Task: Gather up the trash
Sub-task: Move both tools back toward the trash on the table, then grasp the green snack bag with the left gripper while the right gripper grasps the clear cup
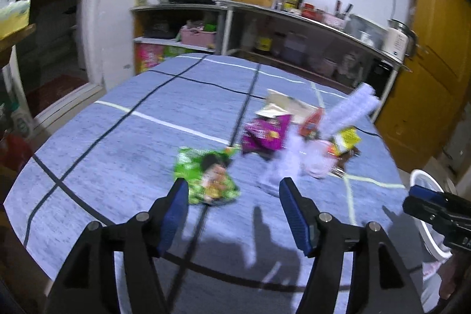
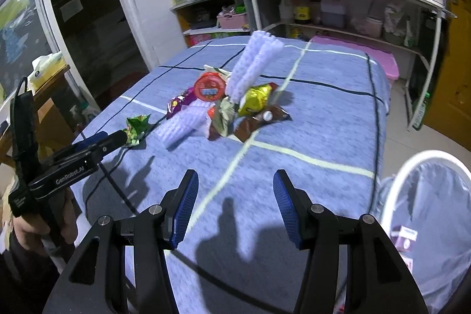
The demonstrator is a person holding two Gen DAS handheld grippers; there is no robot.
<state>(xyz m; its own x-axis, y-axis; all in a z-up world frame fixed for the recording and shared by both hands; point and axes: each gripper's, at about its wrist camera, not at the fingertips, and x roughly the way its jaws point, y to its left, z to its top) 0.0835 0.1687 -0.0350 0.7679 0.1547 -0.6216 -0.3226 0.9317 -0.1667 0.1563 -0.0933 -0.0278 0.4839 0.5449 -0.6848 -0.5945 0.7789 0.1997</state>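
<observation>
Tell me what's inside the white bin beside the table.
Through the clear liner of the white bin, a purple and white packet lies low inside. The bin's bottom and far side are cut off by the picture edge and hidden behind the right gripper, so anything else there is unseen.

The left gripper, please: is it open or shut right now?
Open: the left gripper has blue pads standing wide apart, with nothing between them.
</observation>
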